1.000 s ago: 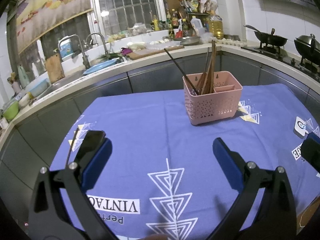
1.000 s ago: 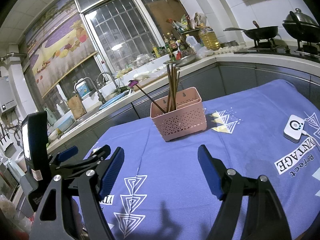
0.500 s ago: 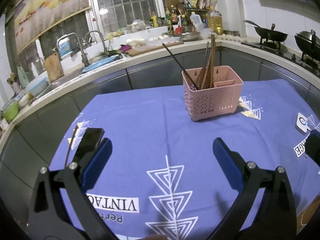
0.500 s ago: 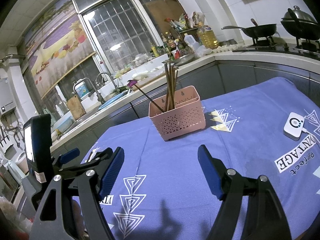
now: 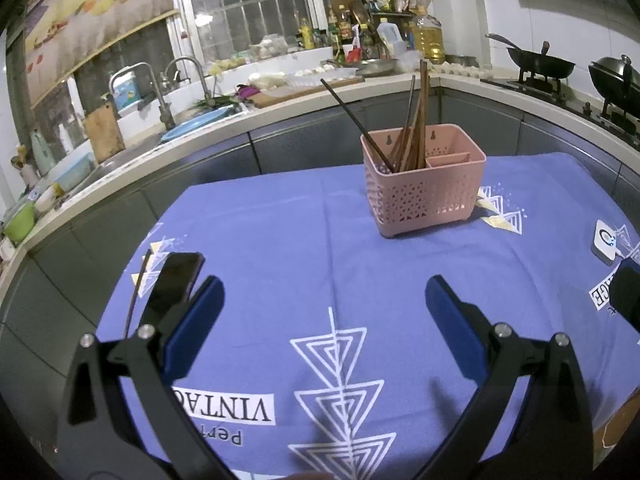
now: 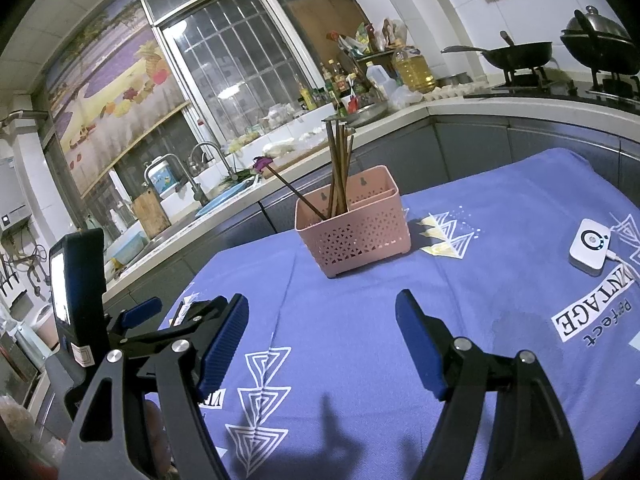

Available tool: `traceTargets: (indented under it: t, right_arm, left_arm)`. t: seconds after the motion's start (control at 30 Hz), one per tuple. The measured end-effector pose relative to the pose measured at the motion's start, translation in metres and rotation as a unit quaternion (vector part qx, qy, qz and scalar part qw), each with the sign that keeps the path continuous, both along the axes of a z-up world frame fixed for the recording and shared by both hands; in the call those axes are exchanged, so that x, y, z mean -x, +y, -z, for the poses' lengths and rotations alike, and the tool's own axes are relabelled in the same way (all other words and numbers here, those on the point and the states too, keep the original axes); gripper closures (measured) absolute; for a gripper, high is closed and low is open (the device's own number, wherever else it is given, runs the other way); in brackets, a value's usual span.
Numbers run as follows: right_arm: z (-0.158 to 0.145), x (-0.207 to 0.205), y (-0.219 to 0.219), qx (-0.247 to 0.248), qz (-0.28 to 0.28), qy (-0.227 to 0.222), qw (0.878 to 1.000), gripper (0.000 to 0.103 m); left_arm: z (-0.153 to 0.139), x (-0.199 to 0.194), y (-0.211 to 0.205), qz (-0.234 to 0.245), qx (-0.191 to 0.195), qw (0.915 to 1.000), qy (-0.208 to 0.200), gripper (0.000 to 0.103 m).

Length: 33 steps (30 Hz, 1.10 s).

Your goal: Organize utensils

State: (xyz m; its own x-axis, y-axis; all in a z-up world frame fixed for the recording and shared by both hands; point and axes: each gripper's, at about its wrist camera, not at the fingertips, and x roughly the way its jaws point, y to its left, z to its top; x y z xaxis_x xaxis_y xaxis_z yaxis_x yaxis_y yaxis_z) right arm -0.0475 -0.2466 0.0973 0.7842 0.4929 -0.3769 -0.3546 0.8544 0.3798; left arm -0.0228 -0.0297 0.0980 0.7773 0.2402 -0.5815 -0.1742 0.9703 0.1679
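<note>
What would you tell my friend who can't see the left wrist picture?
A pink basket holding chopsticks stands on a blue tablecloth. The open left gripper holds nothing, and a dark phone lies beside it.

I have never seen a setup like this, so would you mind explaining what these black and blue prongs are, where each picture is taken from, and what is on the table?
There is no robot here: a person holds a hand-operated gripper in each hand, and a wide-angle camera on each looks forward along its two blue-padded fingers. One picture looks out over the left gripper, the other over the right gripper. Both are open and hold nothing.

They hover over a table with a blue tablecloth in a kitchen. On it stands a pink utensil basket with chopsticks standing in one compartment. A dark phone lies near the left fingers, with one thin dark stick beside it, perhaps a stray chopstick. A small white device sits on the right.

The black gear at the left edge of the right-hand picture is the left gripper seen from the side.
</note>
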Motion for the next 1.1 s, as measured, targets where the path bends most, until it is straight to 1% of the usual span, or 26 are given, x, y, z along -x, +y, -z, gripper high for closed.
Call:
traceTargets:
  t: [1.1]
  right_arm:
    - [-0.0037, -0.0003, -0.0003, -0.002, 0.001, 0.003, 1.0, 0.027]
  left_arm:
    - [0.0003, -0.0017, -0.0023, 0.0, -0.003, 1.0, 0.0, 0.006]
